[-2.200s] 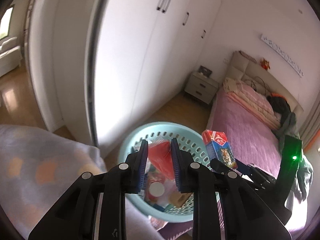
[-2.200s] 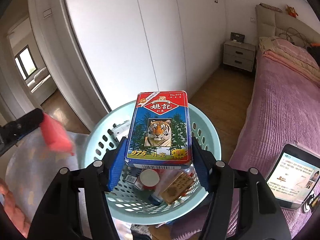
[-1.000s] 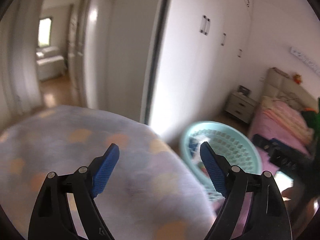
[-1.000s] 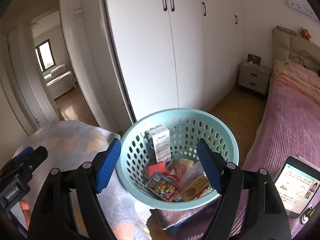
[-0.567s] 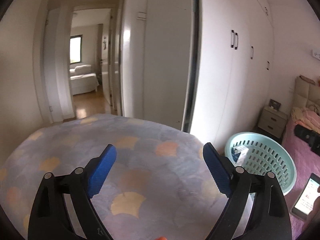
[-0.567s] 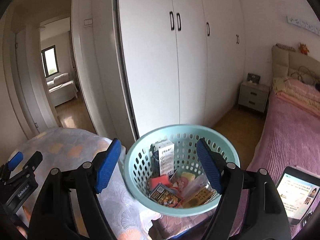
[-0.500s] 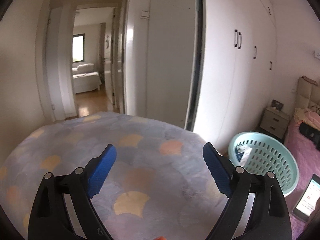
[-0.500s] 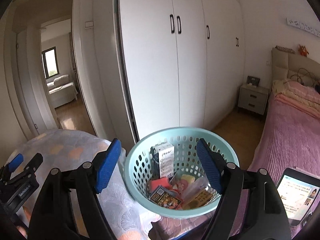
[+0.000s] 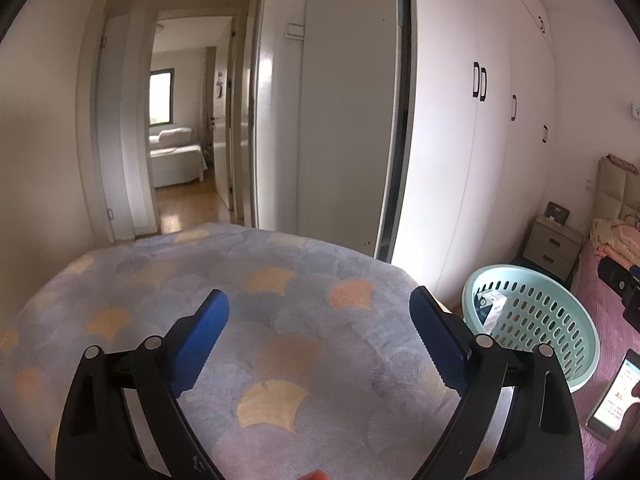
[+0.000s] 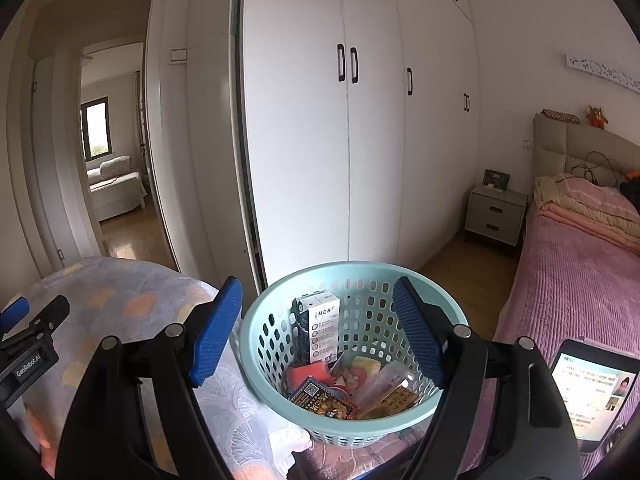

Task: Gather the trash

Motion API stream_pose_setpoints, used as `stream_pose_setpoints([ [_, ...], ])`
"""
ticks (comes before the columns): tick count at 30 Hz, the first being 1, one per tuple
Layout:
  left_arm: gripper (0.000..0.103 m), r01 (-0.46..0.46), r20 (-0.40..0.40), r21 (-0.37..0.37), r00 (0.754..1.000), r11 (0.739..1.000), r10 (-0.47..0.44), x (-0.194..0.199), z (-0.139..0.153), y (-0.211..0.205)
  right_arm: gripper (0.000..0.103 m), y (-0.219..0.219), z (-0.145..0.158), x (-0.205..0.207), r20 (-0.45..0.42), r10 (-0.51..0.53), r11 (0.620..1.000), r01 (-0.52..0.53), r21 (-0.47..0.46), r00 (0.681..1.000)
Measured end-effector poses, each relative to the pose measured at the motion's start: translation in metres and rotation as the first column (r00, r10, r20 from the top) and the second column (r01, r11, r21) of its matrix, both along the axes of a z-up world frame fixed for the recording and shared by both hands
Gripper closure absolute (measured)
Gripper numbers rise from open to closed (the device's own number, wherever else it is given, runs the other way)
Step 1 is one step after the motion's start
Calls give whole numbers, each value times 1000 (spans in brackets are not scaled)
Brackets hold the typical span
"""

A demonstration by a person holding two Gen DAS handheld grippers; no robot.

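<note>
Both grippers — left gripper (image 9: 316, 328), right gripper (image 10: 318, 326) — backed off one basket (image 10: 260, 360).

A patterned blanket (image 9: 280, 344) covers the surface beside a teal basket (image 10: 280, 408) of trash

left gripper (image 9: 318, 332) jaws spread wide, right gripper (image 10: 318, 330) likewise (both empty)

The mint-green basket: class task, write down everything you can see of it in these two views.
The basket is round, pale mint-green, plastic-looking, its wall pierced with rows of oval holes under a smooth rolled rim. It stands upright by the patterned blanket, in front of the white wardrobe. Inside, a white carton leans against the wall above a heap of wrappers and a printed card box. No gripper touches it.
</note>
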State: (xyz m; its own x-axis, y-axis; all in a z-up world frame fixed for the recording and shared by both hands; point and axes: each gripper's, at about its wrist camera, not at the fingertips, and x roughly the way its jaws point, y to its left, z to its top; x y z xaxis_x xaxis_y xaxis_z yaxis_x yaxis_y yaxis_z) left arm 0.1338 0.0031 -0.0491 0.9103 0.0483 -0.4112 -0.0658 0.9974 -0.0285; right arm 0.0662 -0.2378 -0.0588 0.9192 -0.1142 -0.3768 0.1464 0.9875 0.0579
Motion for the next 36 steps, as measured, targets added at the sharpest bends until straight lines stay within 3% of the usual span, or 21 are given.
stream_pose_setpoints([
  [36,13,21,20,9,1000,1000,-21,-4,9,1,27,3,3,9,8,-10,1000,10,-5,1000],
])
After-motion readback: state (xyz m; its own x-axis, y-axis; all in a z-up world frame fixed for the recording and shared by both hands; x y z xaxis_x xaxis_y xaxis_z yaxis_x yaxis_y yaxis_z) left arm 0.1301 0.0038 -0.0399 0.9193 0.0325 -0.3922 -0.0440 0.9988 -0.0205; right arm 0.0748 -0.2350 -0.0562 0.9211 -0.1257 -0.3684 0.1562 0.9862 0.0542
